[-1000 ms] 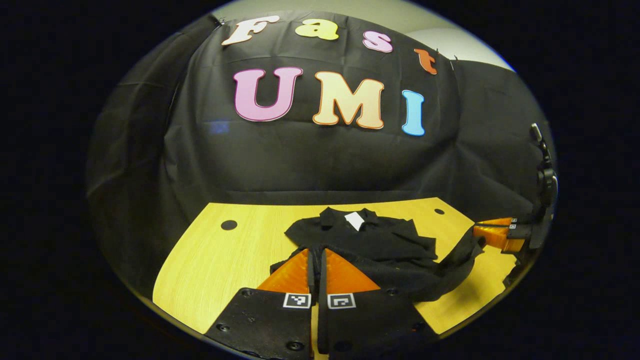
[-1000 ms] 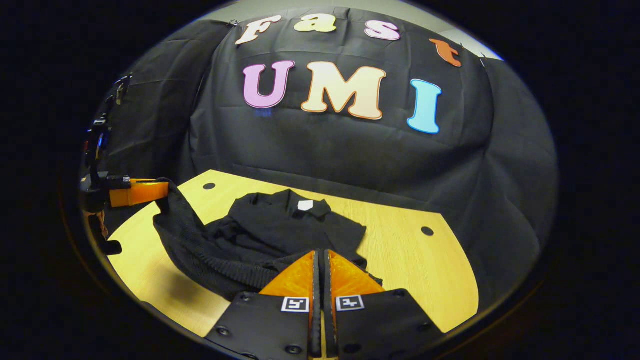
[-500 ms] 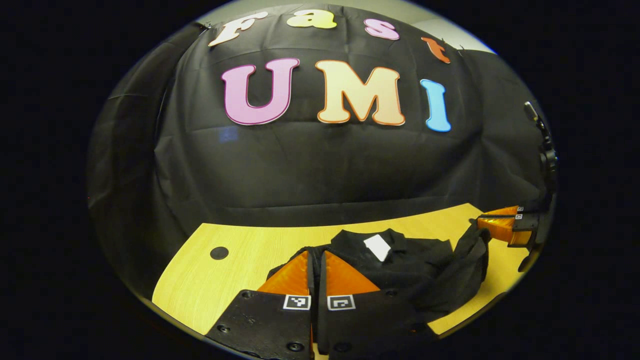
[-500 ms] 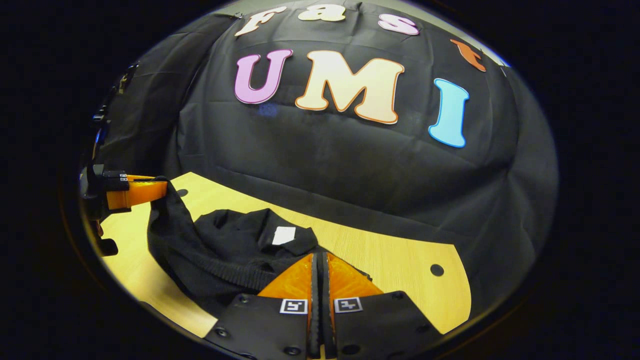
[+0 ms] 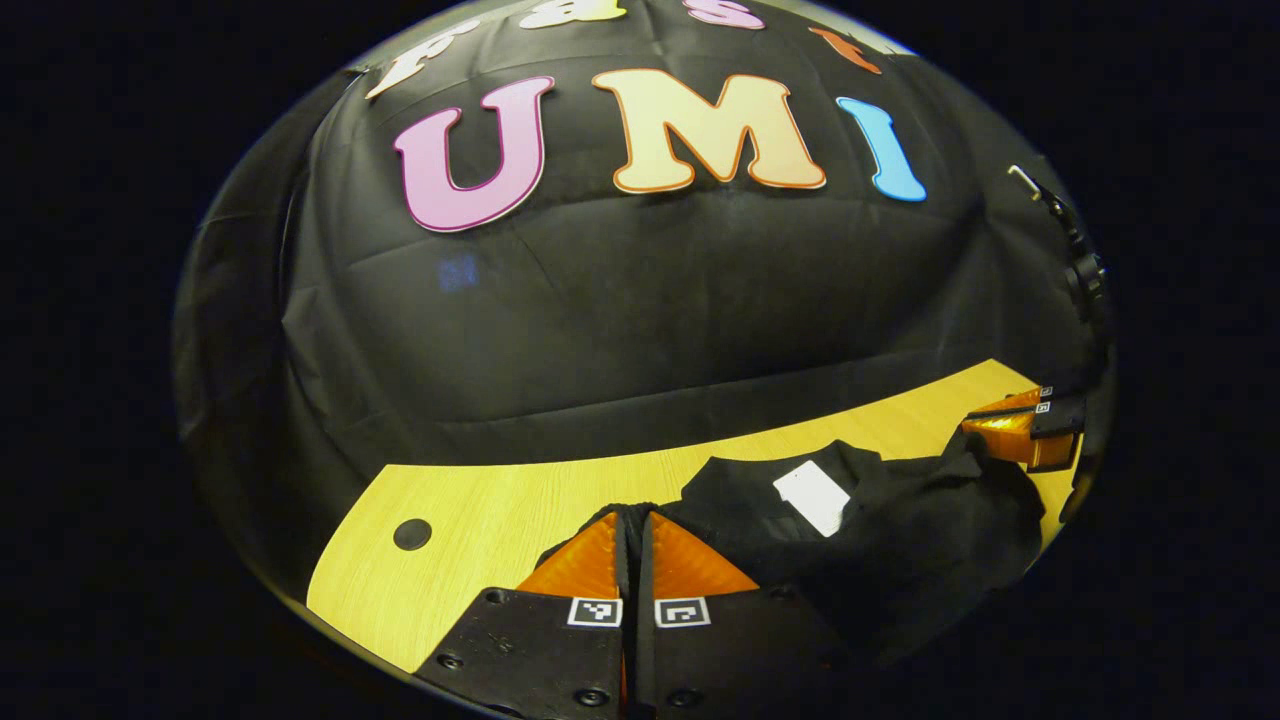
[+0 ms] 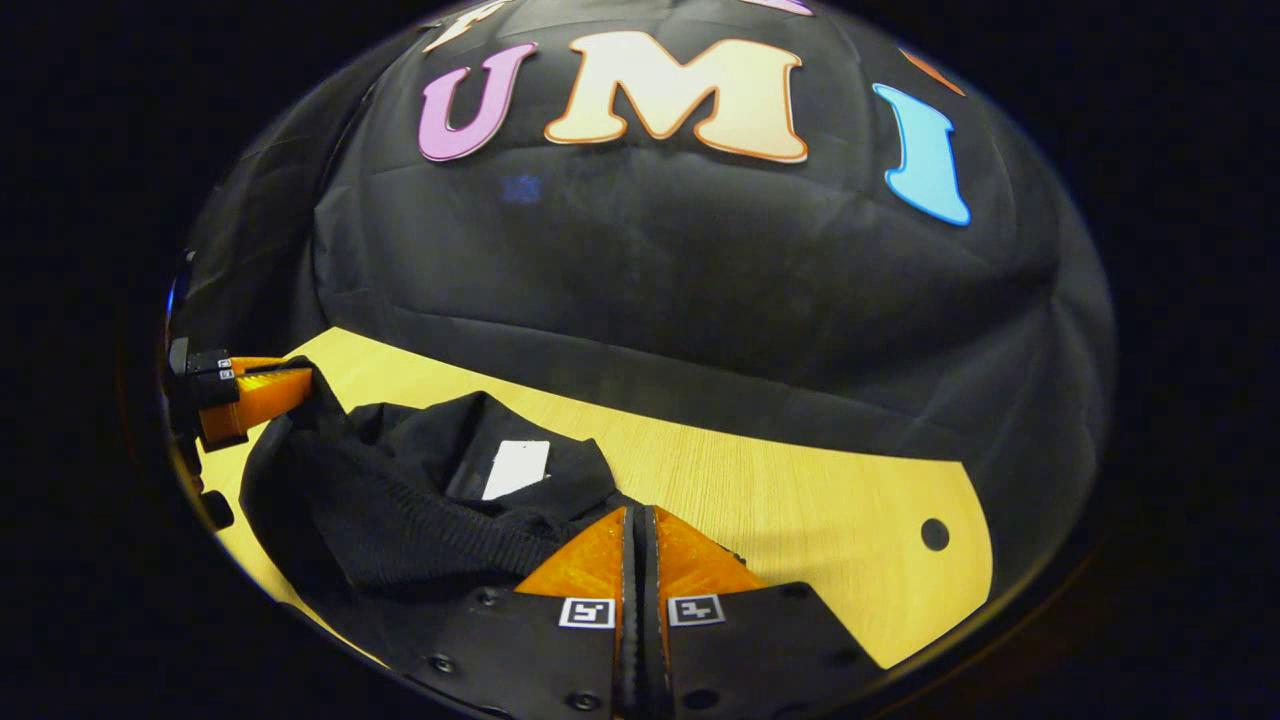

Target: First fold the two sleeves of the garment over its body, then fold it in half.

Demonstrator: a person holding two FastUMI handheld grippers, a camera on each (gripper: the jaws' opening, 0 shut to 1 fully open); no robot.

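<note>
A black knit garment [image 5: 900,540] lies on the yellow wooden table [image 5: 480,510], collar and white neck label [image 5: 812,497] facing up. My left gripper [image 5: 632,515] is shut on one corner of its lower edge, held low near the collar. The right gripper [image 5: 970,428] pinches the other corner at the far right of the left gripper view. In the right gripper view, the right gripper [image 6: 637,510] is shut on the ribbed edge of the garment [image 6: 400,500], beside the label [image 6: 517,468]. The left gripper [image 6: 300,378] grips cloth at the far left there.
The table has a round cable hole [image 5: 412,533] near its left back corner and another hole [image 6: 935,533] near the right. Its back edge runs along the black cloth wall [image 5: 640,320]. Bare wood [image 6: 800,510] lies to the right of the garment.
Both grippers have carried the garment's lower edge forward and down toward the collar. The lifted fold now lies close over the body, and the label looks nearer.
</note>
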